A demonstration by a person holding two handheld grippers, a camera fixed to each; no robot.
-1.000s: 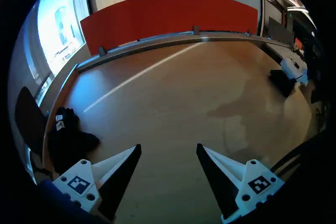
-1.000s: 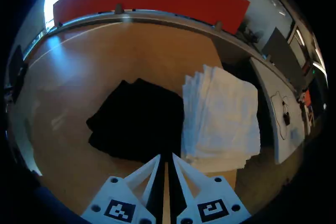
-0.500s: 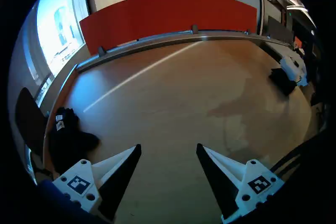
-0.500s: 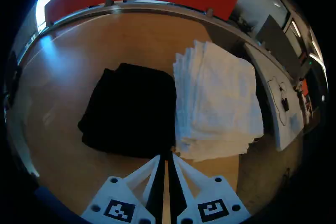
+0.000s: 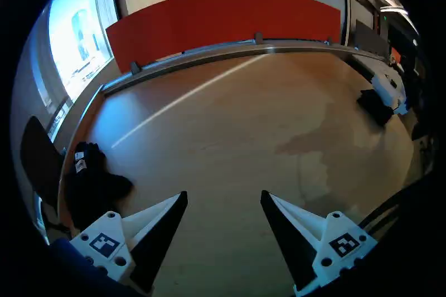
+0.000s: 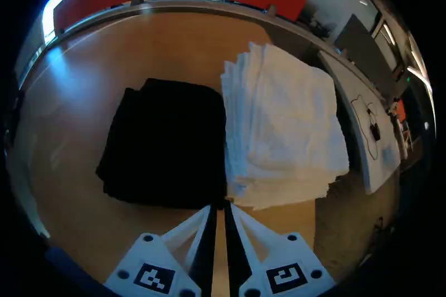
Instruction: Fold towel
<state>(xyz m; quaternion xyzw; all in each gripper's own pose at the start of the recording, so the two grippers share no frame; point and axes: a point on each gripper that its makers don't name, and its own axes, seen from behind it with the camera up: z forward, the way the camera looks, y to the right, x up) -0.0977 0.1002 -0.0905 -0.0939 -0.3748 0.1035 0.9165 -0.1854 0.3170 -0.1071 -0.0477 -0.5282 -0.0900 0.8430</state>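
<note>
In the right gripper view a folded black towel stack (image 6: 167,141) lies on the wooden table (image 6: 72,130), with a stack of folded white towels (image 6: 284,124) touching its right side. My right gripper (image 6: 220,208) is shut, its tips at the near edge where the two stacks meet, with nothing seen between the fingers. In the left gripper view my left gripper (image 5: 223,194) stands open over bare wood (image 5: 234,130). A crumpled black cloth (image 5: 92,183) with white tags lies to its left. Far right sits a small black pile (image 5: 374,105) with something white (image 5: 390,86) beside it.
A red partition (image 5: 223,18) runs along the table's far edge behind a metal rail (image 5: 223,54). A dark chair back (image 5: 36,152) stands at the left. A white desk (image 6: 373,146) with a cable on it lies past the table's right edge.
In the right gripper view both towel stacks have slid left and come closer. The left gripper has stayed almost still, open as before.
</note>
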